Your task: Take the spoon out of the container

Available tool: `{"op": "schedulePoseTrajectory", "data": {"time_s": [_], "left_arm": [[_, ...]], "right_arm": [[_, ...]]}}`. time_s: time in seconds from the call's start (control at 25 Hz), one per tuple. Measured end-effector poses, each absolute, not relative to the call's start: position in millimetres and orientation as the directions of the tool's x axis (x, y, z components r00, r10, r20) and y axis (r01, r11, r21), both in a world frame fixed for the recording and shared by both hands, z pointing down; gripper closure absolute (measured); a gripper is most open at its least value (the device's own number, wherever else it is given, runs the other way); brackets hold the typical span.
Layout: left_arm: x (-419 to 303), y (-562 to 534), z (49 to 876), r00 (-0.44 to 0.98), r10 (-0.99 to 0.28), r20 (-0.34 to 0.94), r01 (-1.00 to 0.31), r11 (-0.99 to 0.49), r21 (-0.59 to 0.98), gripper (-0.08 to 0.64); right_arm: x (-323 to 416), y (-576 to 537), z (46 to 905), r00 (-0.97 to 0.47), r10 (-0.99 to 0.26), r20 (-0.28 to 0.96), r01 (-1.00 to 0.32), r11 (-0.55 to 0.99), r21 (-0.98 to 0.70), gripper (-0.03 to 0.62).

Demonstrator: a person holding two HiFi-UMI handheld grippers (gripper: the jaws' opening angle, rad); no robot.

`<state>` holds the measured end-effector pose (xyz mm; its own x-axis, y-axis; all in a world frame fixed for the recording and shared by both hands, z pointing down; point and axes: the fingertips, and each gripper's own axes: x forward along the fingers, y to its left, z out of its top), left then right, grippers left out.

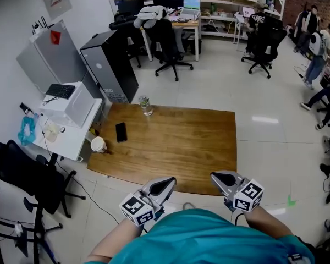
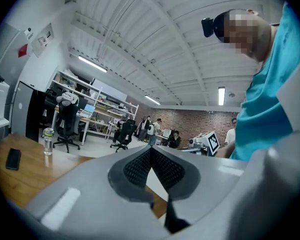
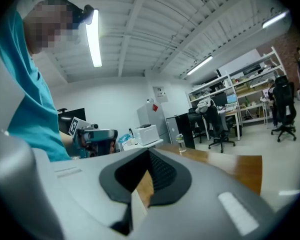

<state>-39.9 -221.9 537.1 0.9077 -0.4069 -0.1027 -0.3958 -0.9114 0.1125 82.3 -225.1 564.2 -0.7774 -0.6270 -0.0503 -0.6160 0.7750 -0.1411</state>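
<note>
At the far left we see a white desk [image 1: 80, 142] with a printer [image 1: 71, 106] on it. Just beside it, on the left edge of the wooden table [image 1: 181, 147], stands a white cup [image 1: 98, 144], well apart from both grippers; what is inside it is too small for us to tell. A dark phone [image 1: 121, 132] lies flat near the cup. A clear bottle [image 1: 146, 105] stands upright at the table's far edge. At the near edge we hold the left gripper [image 1: 168, 183], its jaws pressed together with nothing between them, as its own view shows [image 2: 151, 153]. To its right is the right gripper [image 1: 219, 179], with its jaws also closed and empty [image 3: 149, 155].
</note>
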Motion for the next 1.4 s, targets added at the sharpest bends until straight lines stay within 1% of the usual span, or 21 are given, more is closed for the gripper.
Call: {"op": "schedulePoseTrajectory", "data": {"time_s": [0.36, 0.48, 0.64, 0.76, 0.84, 0.96, 1.08, 1.16, 1.24, 1.32, 1.4], "left_arm": [[-48.3, -328.9, 545.7, 0.852, -0.524, -0.023, -0.519, -0.848, 0.109, 0.560], [-70.9, -369.5, 556.3, 0.844, -0.536, 0.005, -0.533, -0.838, 0.116, 0.560], [-114.3, -407.0, 567.4, 0.845, -0.535, -0.003, -0.530, -0.837, 0.134, 0.560], [-161.9, -433.7, 584.0, 0.842, -0.539, -0.017, -0.531, -0.834, 0.150, 0.560], [-206.8, -448.2, 593.9, 0.847, -0.532, -0.026, -0.522, -0.839, 0.155, 0.560], [-298.1, -475.4, 603.9, 0.858, -0.513, -0.026, -0.504, -0.850, 0.152, 0.560], [-394.1, -501.8, 613.0, 0.868, -0.497, 0.001, -0.493, -0.860, 0.133, 0.526], [-440.5, -520.0, 626.8, 0.866, -0.497, 0.058, -0.500, -0.863, 0.072, 0.475], [-482.6, -539.1, 653.0, 0.844, -0.516, 0.143, -0.522, -0.853, 0.005, 0.445], [-524.3, -561.8, 703.8, 0.798, -0.535, 0.277, -0.534, -0.841, -0.085, 0.411], [-558.5, -585.2, 768.8, 0.711, -0.540, 0.451, -0.520, -0.835, -0.180, 0.365]], "right_arm": [[66.7, -339.5, 560.6, -0.849, -0.519, -0.094, -0.507, 0.853, -0.127, 0.591], [36.9, -381.2, 562.0, -0.864, -0.494, -0.092, -0.480, 0.866, -0.142, 0.591], [-2.3, -417.3, 570.0, -0.864, -0.496, -0.085, -0.481, 0.864, -0.150, 0.591], [-40.0, -441.2, 580.3, -0.850, -0.521, -0.073, -0.506, 0.848, -0.157, 0.591], [-81.4, -450.2, 581.8, -0.842, -0.535, -0.071, -0.523, 0.841, -0.141, 0.591], [-168.7, -469.4, 584.9, -0.819, -0.571, -0.059, -0.562, 0.818, -0.125, 0.591], [-261.2, -483.8, 587.2, -0.805, -0.592, -0.040, -0.582, 0.801, -0.141, 0.591], [-304.8, -490.7, 589.6, -0.795, -0.606, -0.022, -0.596, 0.787, -0.159, 0.591], [-338.9, -491.7, 589.1, -0.785, -0.620, -0.013, -0.609, 0.775, -0.170, 0.591], [-366.4, -491.2, 589.2, -0.775, -0.632, -0.003, -0.623, 0.764, -0.168, 0.591], [-383.1, -492.1, 589.5, -0.762, -0.648, 0.012, -0.640, 0.749, -0.172, 0.591]]}}
